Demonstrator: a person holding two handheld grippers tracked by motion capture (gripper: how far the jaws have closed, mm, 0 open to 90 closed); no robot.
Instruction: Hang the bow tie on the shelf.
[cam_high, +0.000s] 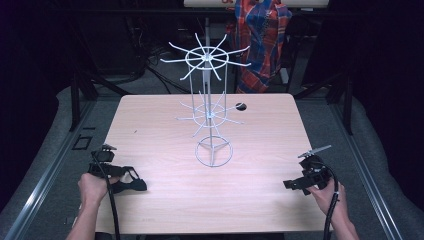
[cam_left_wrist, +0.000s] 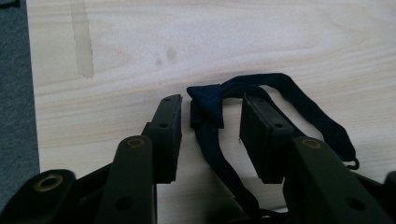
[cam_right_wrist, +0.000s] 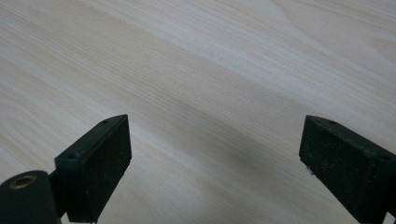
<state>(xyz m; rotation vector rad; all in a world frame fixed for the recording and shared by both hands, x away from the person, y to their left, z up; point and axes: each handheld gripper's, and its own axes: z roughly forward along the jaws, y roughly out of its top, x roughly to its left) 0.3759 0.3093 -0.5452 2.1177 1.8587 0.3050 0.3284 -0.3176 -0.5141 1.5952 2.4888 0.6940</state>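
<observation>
The left tool (cam_left_wrist: 210, 123) is lowering around a dark bow tie (cam_left_wrist: 210, 105) lying near the front left corner of the tabletop (cam_high: 165, 125), so the step in hand looks like the pickup. Its jaws are standing partly open, one on each side of the knot, with a gap showing on both sides; the pads are not yet pressing on the cloth, and the strap (cam_left_wrist: 322, 126) is looping off to one side. The next move probably calls for closing on the knot, then lifting, perhaps toward the white wire rack (cam_high: 210, 112) standing mid-table. The left hand (cam_high: 92, 187) is reaching in low from the front edge, tool pointing across the wood. The right tool (cam_right_wrist: 212, 163) is hovering wide open and holding nothing over bare wood near the front right, the right hand (cam_high: 325, 192) gripping it from behind.
</observation>
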